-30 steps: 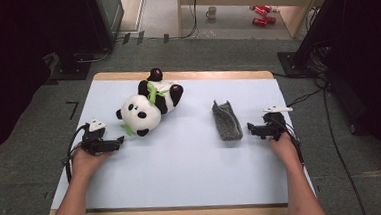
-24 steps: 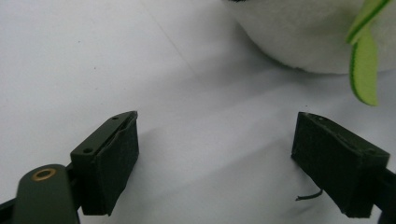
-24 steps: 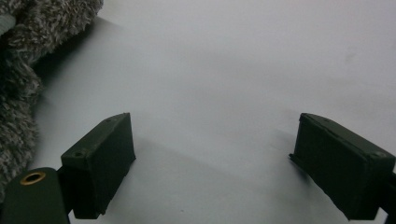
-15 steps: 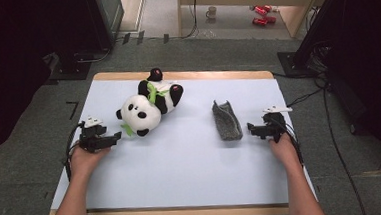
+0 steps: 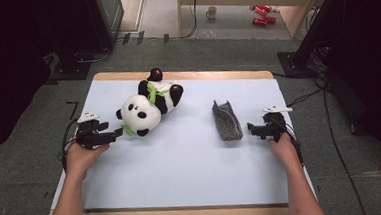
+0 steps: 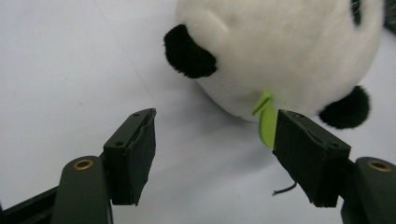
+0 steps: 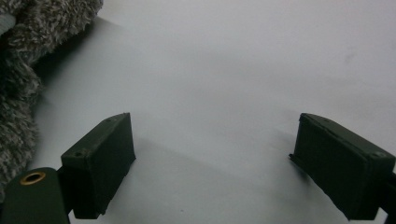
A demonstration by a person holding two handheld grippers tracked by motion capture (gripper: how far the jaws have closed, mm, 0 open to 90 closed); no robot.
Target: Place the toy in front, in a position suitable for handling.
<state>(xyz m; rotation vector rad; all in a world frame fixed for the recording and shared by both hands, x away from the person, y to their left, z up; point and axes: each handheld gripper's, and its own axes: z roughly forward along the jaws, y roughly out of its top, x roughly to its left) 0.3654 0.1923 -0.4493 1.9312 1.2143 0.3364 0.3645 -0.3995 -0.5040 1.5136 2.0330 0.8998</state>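
A black-and-white plush panda (image 5: 141, 113) with a green leaf lies on its back at the table's left rear. In the left gripper view its head (image 6: 280, 56) and leaf (image 6: 266, 119) lie just beyond the jaws. My left gripper (image 5: 114, 136) points at the panda's head from the left. It is open, its jaws have just been closing a little, and nothing is between them (image 6: 215, 158). A grey fuzzy pouch (image 5: 227, 121) lies right of centre. My right gripper (image 5: 252, 129) stands open just right of it, with bare table between its jaws (image 7: 212, 168) and the pouch (image 7: 18, 70) at the left edge.
The pale blue table top (image 5: 182, 168) has a wooden rim. Cables trail from both grippers off the table's sides. Beyond the far edge is grey floor with a mug (image 5: 212, 11) and red cans (image 5: 260, 14).
My left gripper has lifted slightly beside the panda's head and its jaws have narrowed a little. The right gripper, panda and pouch have not moved.
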